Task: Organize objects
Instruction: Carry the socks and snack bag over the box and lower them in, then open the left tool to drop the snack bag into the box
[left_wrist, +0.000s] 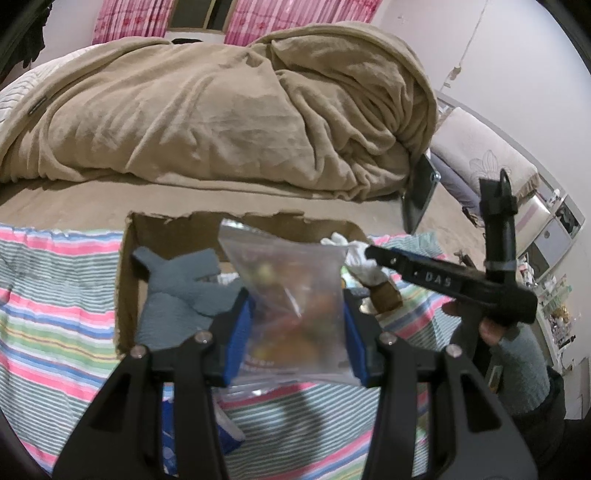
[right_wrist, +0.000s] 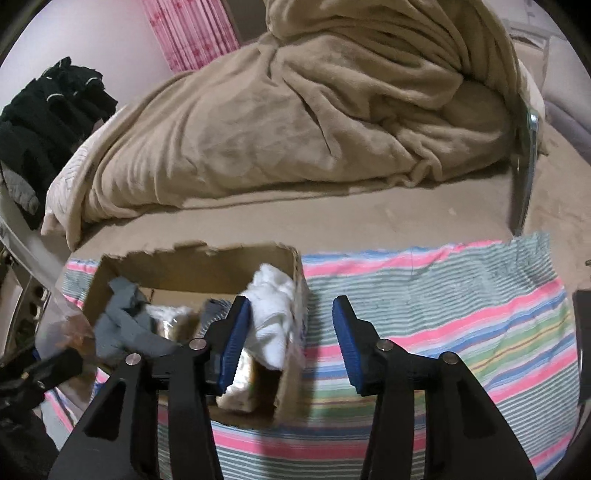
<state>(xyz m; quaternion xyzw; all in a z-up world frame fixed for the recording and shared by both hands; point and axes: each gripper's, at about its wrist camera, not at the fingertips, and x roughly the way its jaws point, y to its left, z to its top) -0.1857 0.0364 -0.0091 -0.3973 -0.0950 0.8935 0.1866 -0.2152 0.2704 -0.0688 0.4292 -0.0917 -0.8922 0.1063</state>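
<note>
My left gripper (left_wrist: 295, 325) is shut on a clear plastic bag (left_wrist: 291, 295) of small coloured items and holds it above the near edge of an open cardboard box (left_wrist: 127, 280). A grey cloth (left_wrist: 177, 291) lies in the box's left part. In the right wrist view the same box (right_wrist: 229, 262) holds the grey cloth (right_wrist: 125, 325) and a white cloth (right_wrist: 273, 314) draped at its right end. My right gripper (right_wrist: 291, 339) is open and empty over the box's right wall; it also shows in the left wrist view (left_wrist: 373, 253), right of the bag.
The box sits on a striped cloth (right_wrist: 443, 325) spread over a tan bed (right_wrist: 406, 218). A heaped tan blanket (left_wrist: 229, 110) fills the bed behind. A metal bracket (right_wrist: 528, 155) stands at the bed's right. Dark clothes (right_wrist: 48, 110) hang at the left. Shelves (left_wrist: 554, 266) stand at the far right.
</note>
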